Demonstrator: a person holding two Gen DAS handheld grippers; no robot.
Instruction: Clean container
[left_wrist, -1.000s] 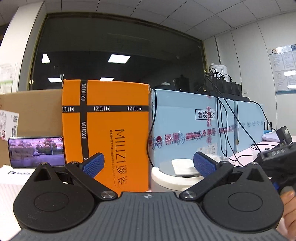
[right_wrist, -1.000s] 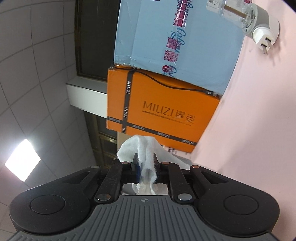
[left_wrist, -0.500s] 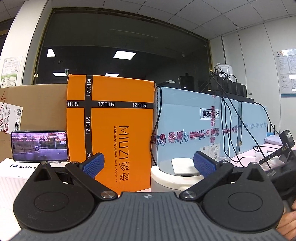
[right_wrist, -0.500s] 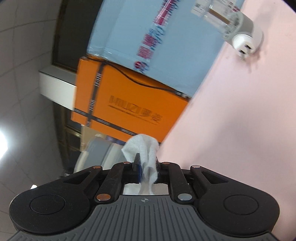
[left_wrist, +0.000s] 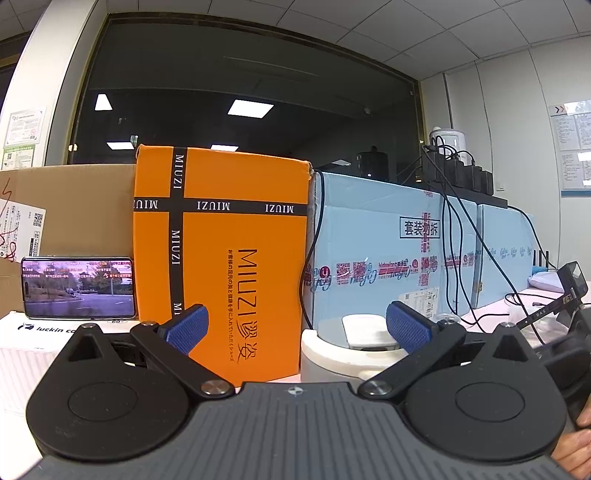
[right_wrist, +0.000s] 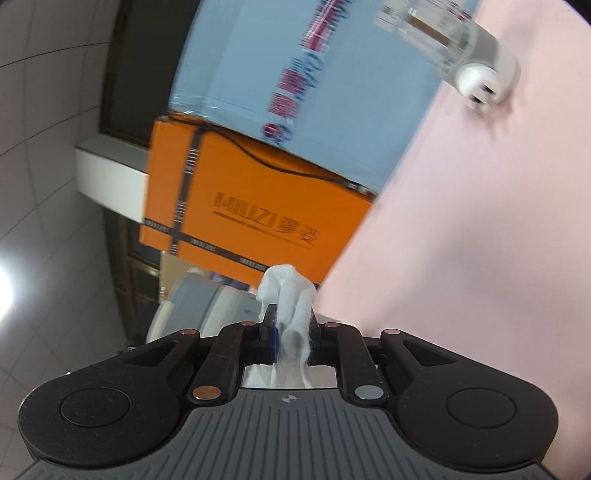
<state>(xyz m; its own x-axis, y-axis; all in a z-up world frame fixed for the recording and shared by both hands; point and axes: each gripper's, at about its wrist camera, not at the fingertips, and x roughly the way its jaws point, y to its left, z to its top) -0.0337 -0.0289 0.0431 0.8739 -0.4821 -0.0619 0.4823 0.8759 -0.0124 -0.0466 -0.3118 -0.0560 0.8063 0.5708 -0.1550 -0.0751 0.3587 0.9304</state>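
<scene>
Left wrist view, left to right: brown cardboard box at the back; phone with a lit street scene propped against it, on a white box; tall orange box upright at centre; pale blue box touching its right side, with black cables hanging down the front from chargers on top.

Left hand-held gripper: spread wide, blue pads far apart, gripping nothing. Round white container on the counter, just beyond the right finger and right of the orange box's base; rim lower than the pad; a white rectangular piece lying inside. Container ahead of the gap but off to its right half, not between the pads. At far right, part of the other black tool and a bit of a hand.

Right wrist view, rolled sideways and blurred: ceiling light at far left; grey-and-white container low left, just beyond the left finger, apart from the tips. Right hand-held gripper: pressed together, pinching a crumpled white cloth that sticks out past the tips. Orange box and blue box behind; pink counter filling the right; a clear and white plug-like item lying at top right.
</scene>
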